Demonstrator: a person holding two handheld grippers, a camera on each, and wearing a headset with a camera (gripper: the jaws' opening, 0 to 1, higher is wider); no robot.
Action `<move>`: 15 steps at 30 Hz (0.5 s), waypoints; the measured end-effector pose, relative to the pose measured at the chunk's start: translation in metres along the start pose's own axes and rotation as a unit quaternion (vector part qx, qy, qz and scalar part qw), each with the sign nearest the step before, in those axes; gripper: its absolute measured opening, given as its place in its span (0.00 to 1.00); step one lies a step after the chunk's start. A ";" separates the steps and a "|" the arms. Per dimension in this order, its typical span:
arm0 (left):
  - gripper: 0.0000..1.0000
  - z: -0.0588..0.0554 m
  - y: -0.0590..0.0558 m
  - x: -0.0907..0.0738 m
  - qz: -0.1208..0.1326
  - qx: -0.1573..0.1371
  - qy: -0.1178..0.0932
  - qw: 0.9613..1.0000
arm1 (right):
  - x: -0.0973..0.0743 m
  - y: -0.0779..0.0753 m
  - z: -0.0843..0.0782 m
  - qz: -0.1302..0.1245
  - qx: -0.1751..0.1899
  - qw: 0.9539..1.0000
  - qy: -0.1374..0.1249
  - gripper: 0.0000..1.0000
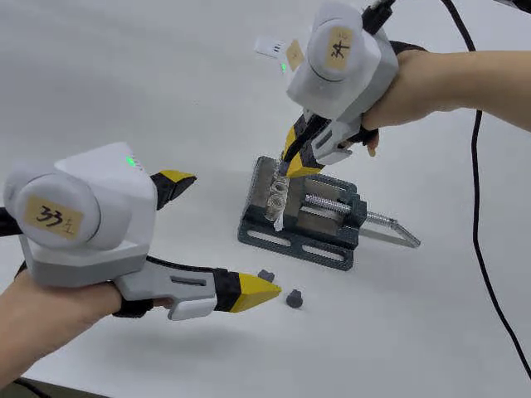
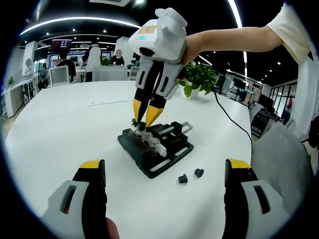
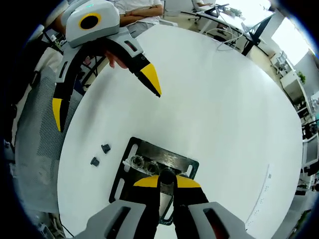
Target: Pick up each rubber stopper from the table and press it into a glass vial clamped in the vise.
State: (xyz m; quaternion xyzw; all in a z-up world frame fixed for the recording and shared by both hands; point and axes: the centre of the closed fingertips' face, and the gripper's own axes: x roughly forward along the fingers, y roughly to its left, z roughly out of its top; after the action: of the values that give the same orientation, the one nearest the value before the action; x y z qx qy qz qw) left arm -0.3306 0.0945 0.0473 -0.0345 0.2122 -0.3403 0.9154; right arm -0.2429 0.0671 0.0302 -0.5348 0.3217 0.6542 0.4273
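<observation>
Seemingly midway, the right gripper [image 1: 286, 172] had its jaws clamped on a stopper [image 3: 167, 177] over a vial [image 3: 135, 161] in the vise [image 1: 332, 240]. Two more stoppers [image 1: 265, 275] waited on the table [image 1: 124, 83], and the left gripper [image 1: 232, 234] had its jaws wide apart.

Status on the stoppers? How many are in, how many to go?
Done: none confirmed; two clear glass vials in the black metal vise look unplugged. In hand: the right hand-held gripper is shut on what looks like a dark rubber stopper over the vise. Left: two loose dark stoppers on the white table, beside the open left hand-held gripper.
</observation>
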 end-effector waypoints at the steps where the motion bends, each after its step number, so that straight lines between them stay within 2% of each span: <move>1: 0.99 0.000 0.000 0.000 0.000 0.000 0.000 1.000 | 0.001 -0.001 0.000 0.002 0.004 1.000 0.002 0.03; 2: 0.99 -0.001 0.000 0.000 0.000 0.000 0.001 1.000 | 0.001 -0.001 0.000 0.006 0.025 1.000 0.006 0.03; 4: 0.99 -0.001 0.000 0.001 -0.001 -0.001 0.001 1.000 | 0.002 -0.004 0.002 0.007 0.019 1.000 0.008 0.03; 6: 0.99 -0.002 0.000 0.001 -0.002 -0.001 0.001 1.000 | 0.001 0.000 0.000 0.008 0.040 0.999 0.012 0.03; 7: 0.99 -0.002 -0.001 0.002 -0.002 -0.002 0.000 1.000 | 0.001 -0.002 0.000 0.007 0.037 0.999 0.011 0.03; 8: 0.99 -0.002 -0.001 0.002 -0.003 -0.002 0.000 1.000 | 0.001 -0.003 0.001 0.003 0.051 0.999 0.011 0.03; 15: 0.98 -0.001 -0.001 0.002 -0.005 -0.002 0.000 1.000 | 0.000 -0.003 0.000 -0.008 0.052 0.999 0.007 0.03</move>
State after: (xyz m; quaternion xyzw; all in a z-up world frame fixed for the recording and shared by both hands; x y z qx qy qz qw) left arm -0.3305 0.0924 0.0455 -0.0369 0.2126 -0.3442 0.9138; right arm -0.2407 0.0687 0.0301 -0.5191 0.3540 0.6296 0.4570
